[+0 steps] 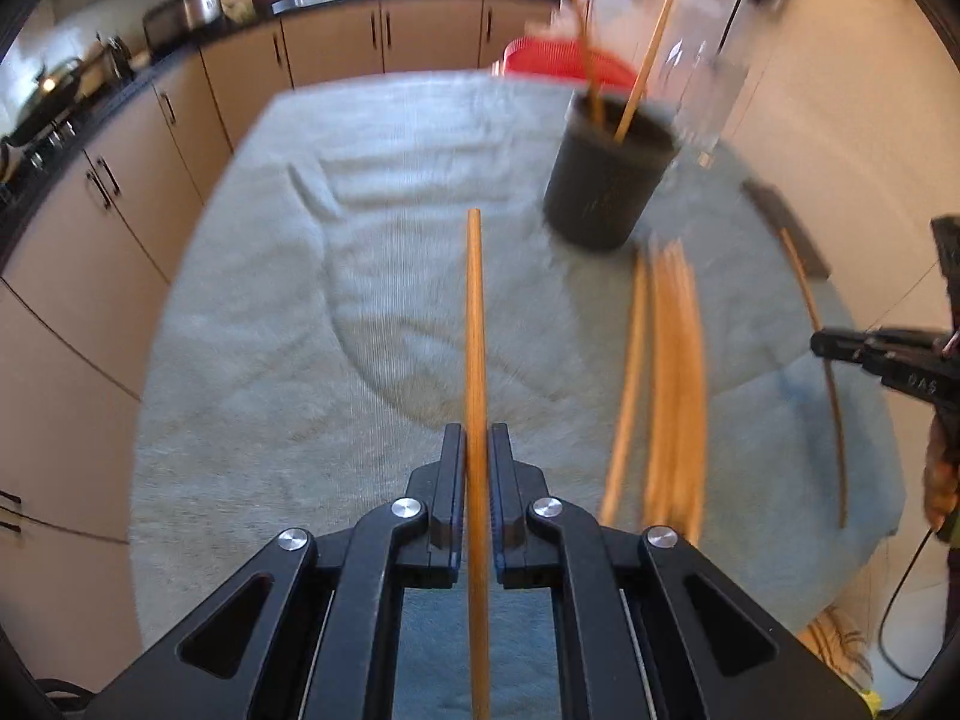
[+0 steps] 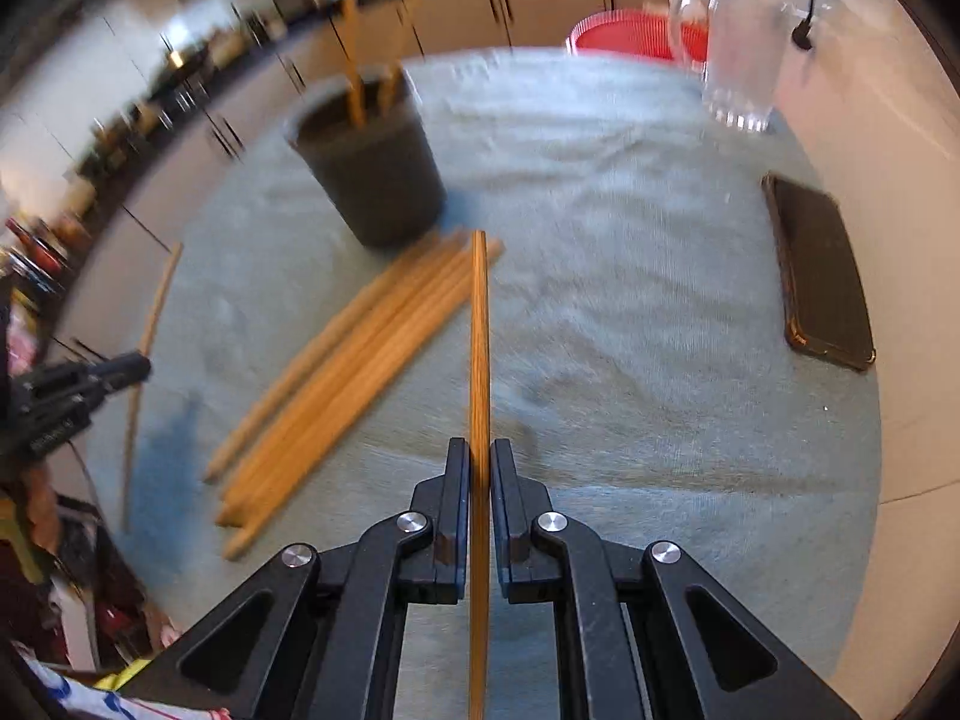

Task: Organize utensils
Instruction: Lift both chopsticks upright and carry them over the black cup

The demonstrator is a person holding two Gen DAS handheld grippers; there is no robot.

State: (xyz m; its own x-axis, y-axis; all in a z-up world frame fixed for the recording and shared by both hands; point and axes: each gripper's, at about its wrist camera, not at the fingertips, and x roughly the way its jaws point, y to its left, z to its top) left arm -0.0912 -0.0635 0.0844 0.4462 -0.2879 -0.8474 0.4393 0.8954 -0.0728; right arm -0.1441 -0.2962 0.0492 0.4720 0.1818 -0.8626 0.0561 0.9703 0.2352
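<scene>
Both grippers, left gripper (image 1: pixel 477 450) and right gripper (image 2: pixel 480 462), are clamped tight on 1 chopstick each (image 1: pixel 475 324) (image 2: pixel 479 336). Carry each tip-first over the dark cup (image 1: pixel 606 180), near the loose pile (image 2: pixel 354 360) on the towel (image 1: pixel 270 300), keeping it steep before releasing.

Towel-covered table (image 2: pixel 630 312): dark cup (image 2: pixel 372 168), loose chopstick pile (image 2: pixel 360 354), phone (image 2: pixel 822 270), glass jug (image 2: pixel 741 60).

Matt wooden chopsticks (image 2: pixel 354 354), fine grain showing. Ribbed, soft grey-green cloth (image 1: pixel 372 276). Matt dark cup (image 2: pixel 372 168). Clear glass jug (image 2: pixel 741 60). Glossy black phone (image 2: pixel 822 276). Matt black plastic grippers (image 1: pixel 477 450), shiny metal pins.
</scene>
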